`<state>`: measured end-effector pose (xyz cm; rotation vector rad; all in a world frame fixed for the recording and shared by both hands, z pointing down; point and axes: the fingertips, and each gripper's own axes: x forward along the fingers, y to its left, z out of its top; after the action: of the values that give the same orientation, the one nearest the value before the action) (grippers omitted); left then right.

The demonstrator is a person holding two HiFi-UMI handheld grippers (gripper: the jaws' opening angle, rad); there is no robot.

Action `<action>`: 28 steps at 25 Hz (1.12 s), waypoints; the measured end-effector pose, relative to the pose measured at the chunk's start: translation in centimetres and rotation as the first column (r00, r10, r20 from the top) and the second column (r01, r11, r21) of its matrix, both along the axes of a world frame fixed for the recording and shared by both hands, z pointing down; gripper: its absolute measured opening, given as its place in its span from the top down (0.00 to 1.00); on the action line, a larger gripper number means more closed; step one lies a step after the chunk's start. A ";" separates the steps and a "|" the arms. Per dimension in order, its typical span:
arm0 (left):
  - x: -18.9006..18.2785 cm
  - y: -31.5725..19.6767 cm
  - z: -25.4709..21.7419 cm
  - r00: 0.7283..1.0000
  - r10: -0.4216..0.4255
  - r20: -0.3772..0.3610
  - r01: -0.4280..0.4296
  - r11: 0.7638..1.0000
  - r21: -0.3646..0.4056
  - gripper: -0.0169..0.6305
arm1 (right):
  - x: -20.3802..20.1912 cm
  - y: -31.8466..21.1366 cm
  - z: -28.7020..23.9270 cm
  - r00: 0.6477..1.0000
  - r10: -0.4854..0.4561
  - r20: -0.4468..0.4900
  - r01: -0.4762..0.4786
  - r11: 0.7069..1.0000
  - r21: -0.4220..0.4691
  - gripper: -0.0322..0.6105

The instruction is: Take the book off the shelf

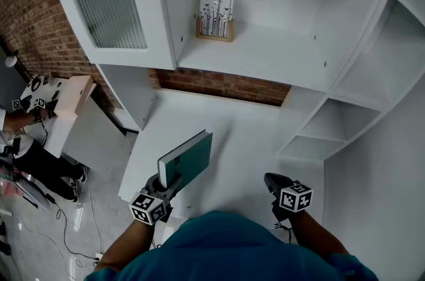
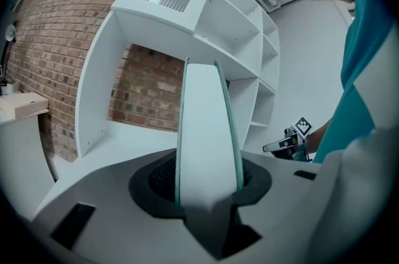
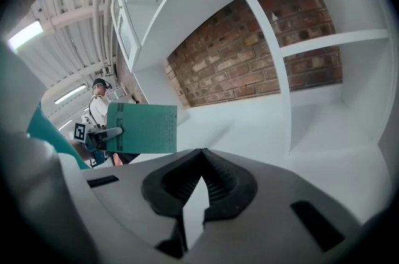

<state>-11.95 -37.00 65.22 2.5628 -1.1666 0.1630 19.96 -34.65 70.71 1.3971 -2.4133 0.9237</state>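
Note:
My left gripper (image 1: 169,180) is shut on a teal-covered book (image 1: 189,157) and holds it tilted above the white counter (image 1: 252,133) of the shelf unit. In the left gripper view the book (image 2: 209,132) stands edge-on between the jaws of that gripper (image 2: 209,188), with its white page block facing the camera. My right gripper (image 1: 272,181) hovers at the right over the counter, shut and holding nothing. In the right gripper view its jaws meet at the tips (image 3: 201,153), and the book (image 3: 142,127) shows at the left in the left gripper (image 3: 103,132).
A wooden holder with patterned books (image 1: 216,17) stands on the upper shelf. A ribbed-glass cabinet door (image 1: 109,0) is at the upper left, and open compartments (image 1: 325,123) at the right. A brick wall (image 1: 219,84) backs the counter. A person at a desk (image 1: 40,103) is at far left.

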 end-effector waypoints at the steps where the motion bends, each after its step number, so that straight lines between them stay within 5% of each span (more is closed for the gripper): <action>1: 0.1 0.2 0.1 1.000 0.004 0.004 -0.004 1.000 -0.003 0.72 | 0.2 0.1 0.3 1.000 0.003 -0.006 -0.003 1.000 -0.006 0.92; 28: 1.0 0.8 -0.5 1.000 0.025 -0.007 -0.025 1.000 0.001 0.72 | 0.7 0.3 0.5 0.999 -0.024 -0.032 0.023 1.000 -0.016 0.92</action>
<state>-10.99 -36.17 64.72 2.5770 -1.1330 0.1590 20.64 -34.30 71.17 1.3646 -2.3888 0.9062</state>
